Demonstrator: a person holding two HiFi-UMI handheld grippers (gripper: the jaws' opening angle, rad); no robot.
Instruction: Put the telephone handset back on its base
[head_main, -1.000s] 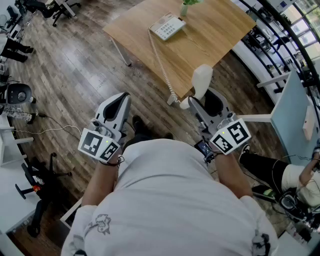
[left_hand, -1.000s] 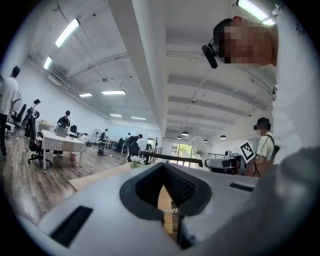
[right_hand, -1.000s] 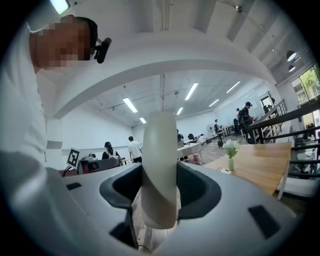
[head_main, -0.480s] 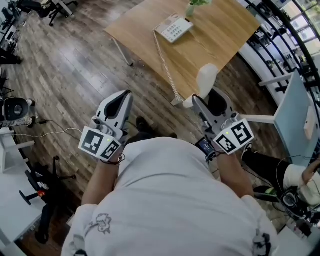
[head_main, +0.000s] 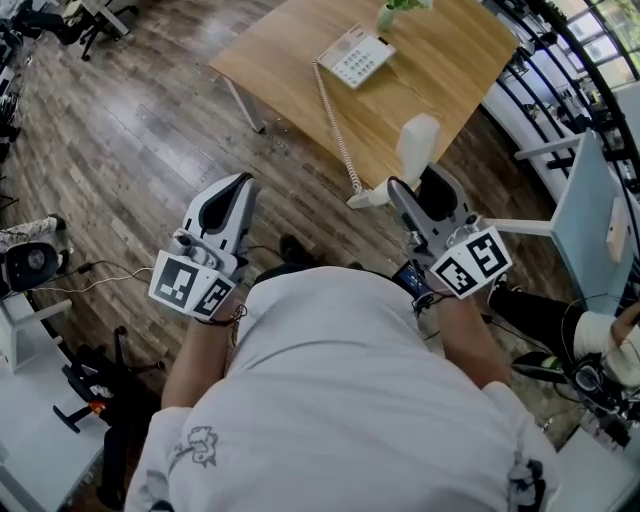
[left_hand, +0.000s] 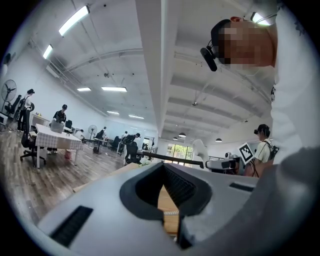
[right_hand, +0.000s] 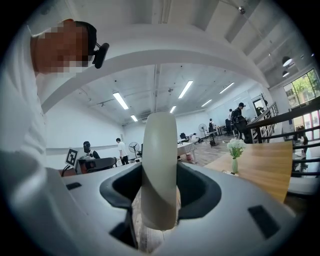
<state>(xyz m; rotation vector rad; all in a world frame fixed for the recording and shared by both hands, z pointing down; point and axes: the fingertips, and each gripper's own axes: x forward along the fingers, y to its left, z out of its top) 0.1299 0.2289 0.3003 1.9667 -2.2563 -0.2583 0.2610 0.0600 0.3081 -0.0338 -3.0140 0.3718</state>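
Standing upright between right gripper (right_hand: 160, 200) fingers (right_hand: 201, 192): handset (right_hand: 159, 160), clamped, away from base (head_main: 356, 56).

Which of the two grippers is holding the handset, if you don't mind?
The right gripper: its jaws clamp the white handset; the left gripper holds nothing.

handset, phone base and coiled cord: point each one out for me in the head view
handset (head_main: 417, 145): head view, on its rounded upper end.
phone base (head_main: 357, 55): head view, on its keypad face.
coiled cord (head_main: 335, 125): head view, midway along its coils.
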